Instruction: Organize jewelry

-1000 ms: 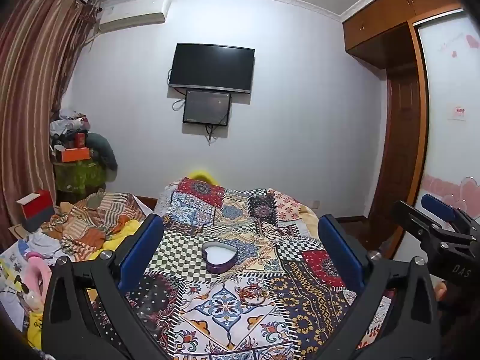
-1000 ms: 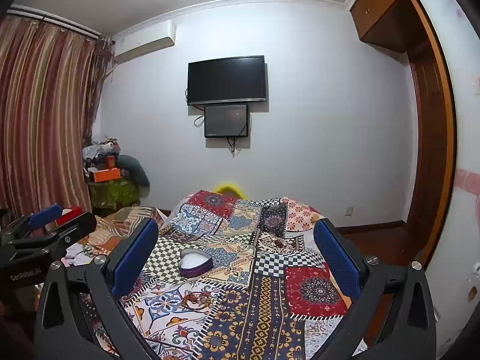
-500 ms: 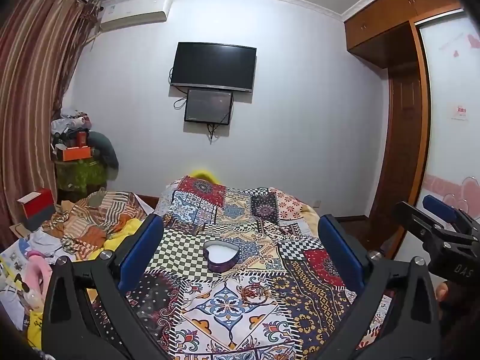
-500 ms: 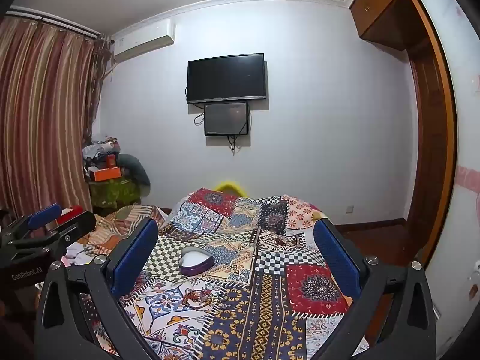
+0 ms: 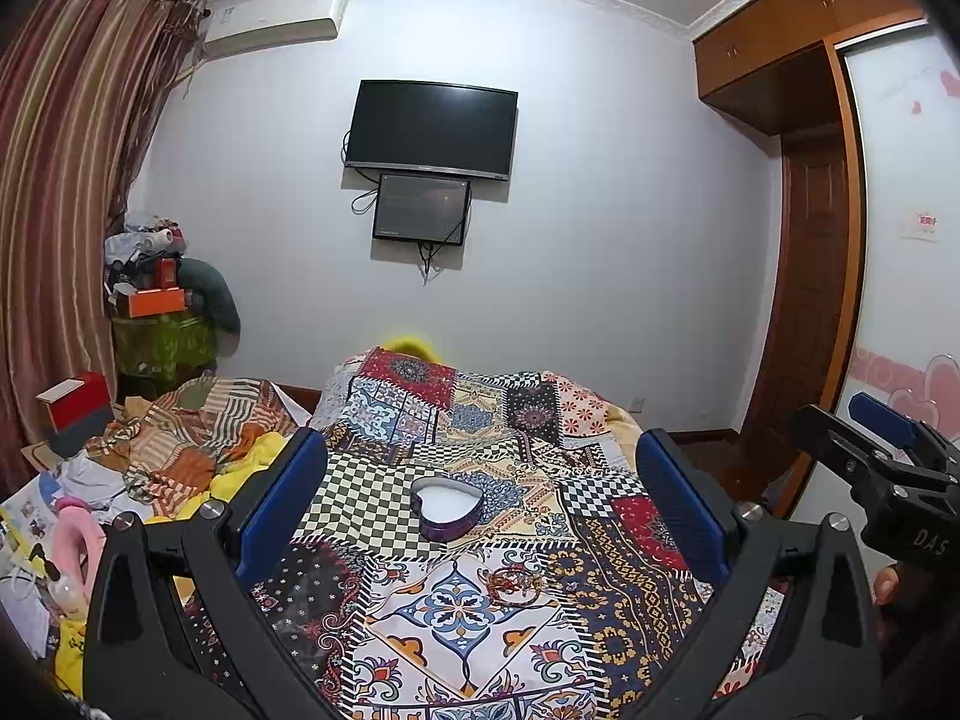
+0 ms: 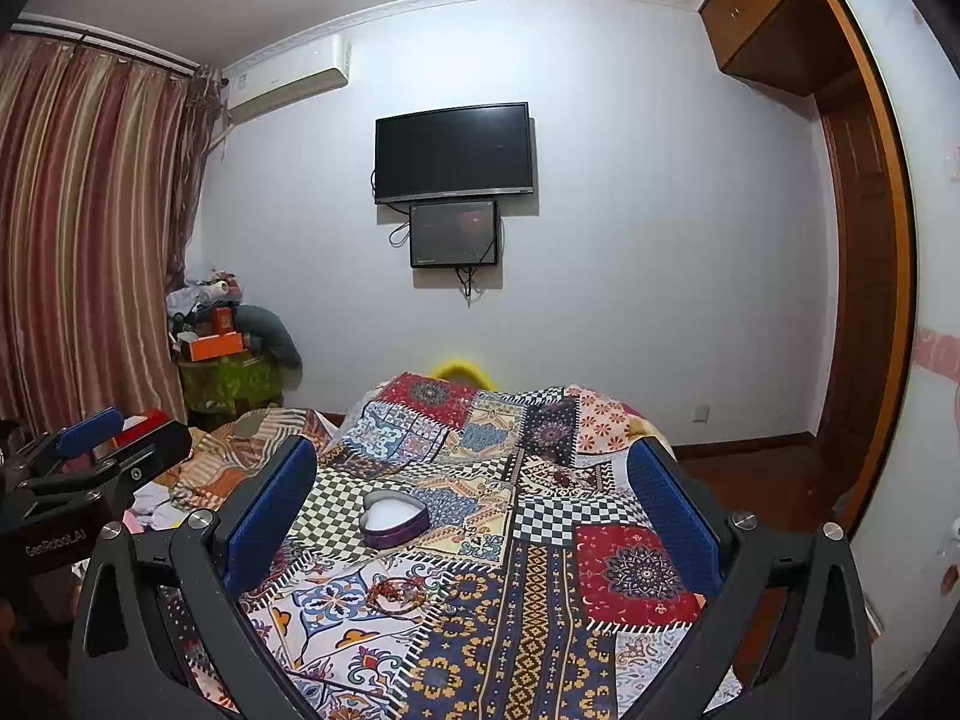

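A purple heart-shaped box (image 5: 449, 507) with a white lining sits open on the patchwork bedspread (image 5: 456, 432); it also shows in the right wrist view (image 6: 395, 518). A small reddish bracelet (image 5: 513, 582) lies on the spread nearer than the box, also seen in the right wrist view (image 6: 398, 592). My left gripper (image 5: 480, 504) is open and empty, held above the near part of the bed. My right gripper (image 6: 474, 510) is open and empty beside it, and shows at the right edge of the left wrist view (image 5: 882, 450).
Rumpled striped bedding and yellow cloth (image 5: 198, 450) lie left of the spread. A cluttered stand with an orange box (image 5: 156, 303) is by the striped curtain (image 5: 54, 210). A TV (image 5: 432, 129) hangs on the far wall. A wooden wardrobe and door (image 5: 810, 276) are at right.
Both views have tilted very slightly; the box and bracelet stay in place on the bed. Both grippers stay open.
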Demonstrator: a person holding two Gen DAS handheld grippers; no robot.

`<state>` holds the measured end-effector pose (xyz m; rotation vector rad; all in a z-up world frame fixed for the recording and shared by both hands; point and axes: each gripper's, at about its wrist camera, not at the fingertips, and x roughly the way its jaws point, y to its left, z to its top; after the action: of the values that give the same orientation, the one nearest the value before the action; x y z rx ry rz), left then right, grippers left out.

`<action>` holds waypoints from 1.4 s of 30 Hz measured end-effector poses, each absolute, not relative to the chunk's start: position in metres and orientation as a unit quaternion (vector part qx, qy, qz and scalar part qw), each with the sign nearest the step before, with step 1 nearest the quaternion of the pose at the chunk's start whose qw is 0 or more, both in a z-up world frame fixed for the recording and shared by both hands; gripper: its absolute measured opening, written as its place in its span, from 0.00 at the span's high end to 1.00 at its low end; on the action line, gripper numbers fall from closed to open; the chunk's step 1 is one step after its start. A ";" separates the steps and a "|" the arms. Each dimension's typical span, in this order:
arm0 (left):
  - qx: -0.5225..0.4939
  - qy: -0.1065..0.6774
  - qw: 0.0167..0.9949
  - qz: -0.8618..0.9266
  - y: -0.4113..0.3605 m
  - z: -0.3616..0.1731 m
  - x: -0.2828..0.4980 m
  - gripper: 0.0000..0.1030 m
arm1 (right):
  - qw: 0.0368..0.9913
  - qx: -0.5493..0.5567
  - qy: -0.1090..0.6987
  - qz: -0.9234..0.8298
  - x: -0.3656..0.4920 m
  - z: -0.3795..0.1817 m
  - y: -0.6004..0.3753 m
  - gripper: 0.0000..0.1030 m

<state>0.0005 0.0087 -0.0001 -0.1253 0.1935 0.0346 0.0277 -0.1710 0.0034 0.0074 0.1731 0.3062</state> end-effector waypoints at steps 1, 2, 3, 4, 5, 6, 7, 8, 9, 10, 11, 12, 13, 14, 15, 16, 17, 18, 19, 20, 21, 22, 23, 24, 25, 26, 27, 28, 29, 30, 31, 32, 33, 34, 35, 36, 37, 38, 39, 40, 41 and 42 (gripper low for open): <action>-0.062 0.097 0.993 0.017 0.009 0.000 0.001 0.00 | 0.985 0.004 0.086 0.152 0.028 0.003 -0.171 0.00; -0.062 0.097 0.993 0.018 0.009 0.000 0.000 0.00 | 0.985 0.004 0.087 0.152 0.029 0.003 -0.171 0.00; -0.062 0.096 0.993 0.018 0.009 0.000 0.000 0.00 | 0.984 0.004 0.088 0.152 0.029 0.003 -0.171 0.00; -0.062 0.097 0.993 0.018 0.008 0.000 0.001 0.00 | 0.984 0.004 0.088 0.152 0.028 0.003 -0.171 0.00; -0.061 0.097 0.993 0.018 0.008 0.000 0.001 0.00 | 0.984 0.004 0.088 0.152 0.027 0.002 -0.170 0.00; -0.061 0.097 0.993 0.018 0.008 0.000 0.000 0.00 | 0.984 0.004 0.088 0.152 0.027 0.002 -0.170 0.00; -0.062 0.097 0.993 0.017 0.009 0.000 0.000 0.00 | 0.984 0.004 0.088 0.152 0.027 0.002 -0.170 0.00; -0.062 0.097 0.993 0.017 0.008 0.000 0.001 0.00 | 0.984 0.004 0.088 0.152 0.027 0.002 -0.169 0.00; -0.062 0.097 0.993 0.015 0.009 0.000 0.001 0.00 | 0.984 0.004 0.088 0.152 0.027 0.003 -0.170 0.00; -0.064 0.098 0.993 0.013 0.009 0.000 0.000 0.00 | 0.984 0.005 0.088 0.152 0.027 0.002 -0.170 0.00; -0.065 0.098 0.993 0.012 0.010 0.000 0.000 0.00 | 0.984 0.005 0.089 0.152 0.027 0.001 -0.170 0.00; -0.064 0.097 0.993 0.012 0.010 0.000 0.000 0.00 | 0.984 0.005 0.089 0.152 0.027 0.001 -0.170 0.00; -0.064 0.098 0.993 0.013 0.010 0.000 0.000 0.00 | 0.984 0.005 0.089 0.151 0.027 0.001 -0.169 0.00; -0.064 0.098 0.993 0.013 0.010 0.000 0.000 0.00 | 0.984 0.005 0.090 0.152 0.028 0.002 -0.169 0.00; -0.064 0.098 0.993 0.013 0.011 0.000 0.000 0.00 | 0.984 0.005 0.090 0.152 0.028 0.002 -0.169 0.00; -0.064 0.098 0.993 0.013 0.010 0.001 0.000 0.00 | 0.984 0.005 0.090 0.152 0.028 0.002 -0.169 0.00; -0.064 0.098 0.993 0.012 0.010 0.001 0.000 0.00 | 0.984 0.005 0.090 0.152 0.028 0.002 -0.169 0.00; -0.064 0.098 0.993 0.012 0.011 0.000 0.000 0.00 | 0.984 0.005 0.090 0.152 0.029 0.002 -0.170 0.00; -0.063 0.098 0.993 0.013 0.009 0.001 0.001 0.00 | 0.984 0.005 0.090 0.152 0.029 0.002 -0.170 0.00; -0.063 0.098 0.993 0.013 0.009 0.001 0.001 0.00 | 0.984 0.005 0.090 0.152 0.029 0.002 -0.170 0.00; -0.062 0.099 0.993 0.012 0.010 0.001 0.000 0.00 | 0.984 0.005 0.090 0.152 0.029 0.002 -0.170 0.00; -0.062 0.099 0.993 0.012 0.009 0.001 0.001 0.00 | 0.984 0.006 0.090 0.152 0.029 0.002 -0.170 0.00; -0.061 0.099 0.993 0.012 0.009 0.001 0.000 0.00 | 0.984 0.006 0.090 0.152 0.029 0.002 -0.170 0.00; -0.061 0.099 0.993 0.012 0.009 0.001 0.000 0.00 | 0.984 0.006 0.090 0.152 0.029 0.002 -0.170 0.00; -0.060 0.099 0.993 0.012 0.009 0.001 0.000 0.00 | 0.984 0.006 0.090 0.152 0.029 0.002 -0.171 0.00; -0.060 0.099 0.993 0.012 0.008 0.001 0.000 0.00 | 0.984 0.006 0.090 0.152 0.029 0.001 -0.170 0.00; -0.059 0.099 0.993 0.012 0.009 0.001 0.000 0.00 | 0.984 0.006 0.090 0.152 0.029 0.002 -0.171 0.00; -0.059 0.099 0.993 0.012 0.008 0.001 0.001 0.00 | 0.984 0.005 0.090 0.152 0.029 0.001 -0.170 0.00; -0.060 0.099 0.993 0.011 0.008 0.001 0.001 0.00 | 0.984 0.005 0.091 0.152 0.029 0.002 -0.171 0.00; -0.060 0.100 0.993 0.010 0.009 0.001 0.001 0.00 | 0.984 0.005 0.091 0.152 0.030 0.002 -0.171 0.00; -0.060 0.101 0.993 0.010 0.008 0.000 0.002 0.00 | 0.984 0.005 0.091 0.152 0.030 0.001 -0.171 0.00; -0.060 0.101 0.993 0.010 0.008 0.000 0.002 0.00 | 0.984 0.005 0.091 0.152 0.030 0.001 -0.172 0.00; -0.060 0.102 0.993 0.010 0.007 0.000 0.002 0.00 | 0.984 0.006 0.091 0.152 0.030 0.001 -0.172 0.00; -0.059 0.102 0.993 0.010 0.007 -0.001 0.003 0.00 | 0.984 0.006 0.092 0.152 0.030 0.001 -0.172 0.00; -0.059 0.103 0.993 0.009 0.007 -0.001 0.003 0.00 | 0.984 0.005 0.092 0.151 0.030 0.002 -0.172 0.00; -0.059 0.103 0.993 0.009 0.006 -0.001 0.004 0.00 | 0.984 0.006 0.092 0.151 0.029 0.001 -0.172 0.00; -0.059 0.103 0.993 0.009 0.006 -0.001 0.004 0.00 | 0.984 0.006 0.093 0.151 0.029 0.001 -0.172 0.00; -0.059 0.103 0.993 0.009 0.006 -0.001 0.004 0.00 | 0.984 0.007 0.093 0.151 0.029 0.002 -0.172 0.00; -0.059 0.103 0.993 0.009 0.007 -0.001 0.004 0.00 | 0.984 0.008 0.093 0.151 0.029 0.002 -0.172 0.00; -0.059 0.103 0.993 0.009 0.007 -0.001 0.004 0.00 | 0.984 0.008 0.093 0.151 0.029 0.002 -0.173 0.00; -0.058 0.104 0.993 0.009 0.006 -0.001 0.004 0.00 | 0.984 0.008 0.094 0.151 0.030 0.002 -0.173 0.00; -0.058 0.104 0.993 0.009 0.006 -0.001 0.004 0.00 | 0.984 0.008 0.094 0.151 0.030 0.002 -0.173 0.00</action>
<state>0.0045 0.0062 -0.0013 -0.1164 0.2089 0.0173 0.0300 -0.1731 0.0024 0.0162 0.1890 0.3042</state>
